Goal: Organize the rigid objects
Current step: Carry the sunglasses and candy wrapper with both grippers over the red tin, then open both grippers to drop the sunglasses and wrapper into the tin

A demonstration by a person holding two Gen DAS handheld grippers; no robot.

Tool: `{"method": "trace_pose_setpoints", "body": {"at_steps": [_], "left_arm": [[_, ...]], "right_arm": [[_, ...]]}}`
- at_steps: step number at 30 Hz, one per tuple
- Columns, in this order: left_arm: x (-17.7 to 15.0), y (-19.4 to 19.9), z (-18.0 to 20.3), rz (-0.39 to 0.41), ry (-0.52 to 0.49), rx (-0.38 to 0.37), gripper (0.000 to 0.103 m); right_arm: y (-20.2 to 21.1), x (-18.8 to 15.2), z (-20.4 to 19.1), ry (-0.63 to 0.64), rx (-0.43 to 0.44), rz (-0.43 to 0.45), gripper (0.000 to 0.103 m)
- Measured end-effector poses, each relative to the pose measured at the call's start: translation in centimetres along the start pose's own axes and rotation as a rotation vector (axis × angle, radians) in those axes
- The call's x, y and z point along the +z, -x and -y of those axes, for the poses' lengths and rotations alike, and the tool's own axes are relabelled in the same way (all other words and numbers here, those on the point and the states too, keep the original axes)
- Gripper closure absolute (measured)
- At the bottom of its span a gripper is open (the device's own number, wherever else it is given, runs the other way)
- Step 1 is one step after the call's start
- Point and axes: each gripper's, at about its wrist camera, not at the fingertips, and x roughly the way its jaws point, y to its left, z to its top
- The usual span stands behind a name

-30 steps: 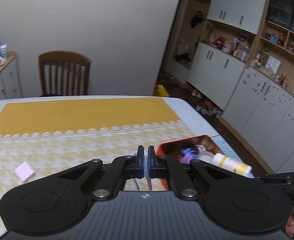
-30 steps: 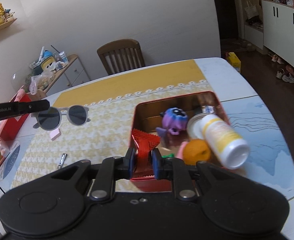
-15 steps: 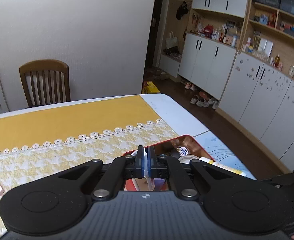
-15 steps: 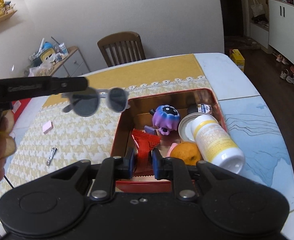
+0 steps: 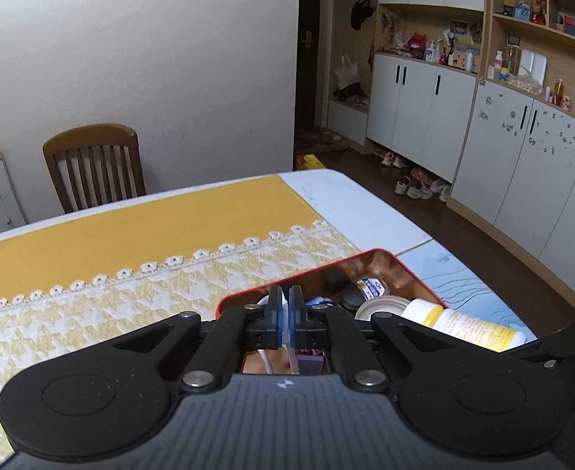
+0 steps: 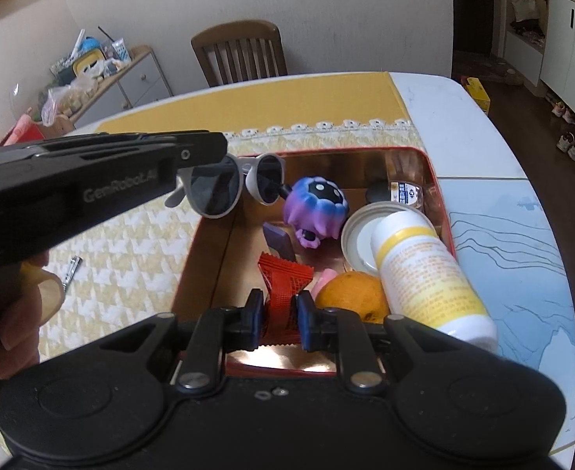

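Your right gripper is clamped narrow on a red mesh piece, which stands up between the blue pads just over the near wall of the red tin. Your left gripper is pinched tight on the white-framed sunglasses; in its own view only a thin pale sliver of the frame shows between the pads, while the right wrist view has the glasses hanging from the tip of that gripper at about ten o'clock, over the tin's far left corner. Your left hand wraps that tool's grip at the lower left edge. Inside the tin, at one o'clock from the red piece, sits an orange, and just beside it, at two o'clock, a white bottle with yellow bands lies tilted across the right rim, its base resting over a round white lid. At twelve o'clock a purple and blue toy stands near the middle, with a small dark purple block leaning beside it. A small labelled jar sits in the far right corner. Out on the yellow patterned tablecloth, at nine o'clock, a nail clipper lies well apart from the tin. A wooden chair stands beyond the far edge of the table.
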Motion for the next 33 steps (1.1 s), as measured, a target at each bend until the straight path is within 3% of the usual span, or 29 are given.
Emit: {"method": "trace_pose_setpoints", "body": {"at_steps": [21, 33], "left_arm": [[-3.0, -3.3, 0.0, -0.243, 0.068, -0.020, 0.100], [-2.9, -3.1, 0.3, -0.283, 0.069, -0.046, 0.099]], "right_arm": [[-1.4, -0.8, -0.3, 0.093, 0.015, -0.072, 0.084], [-0.2, -0.9, 0.3, 0.066, 0.046, -0.049, 0.076]]}}
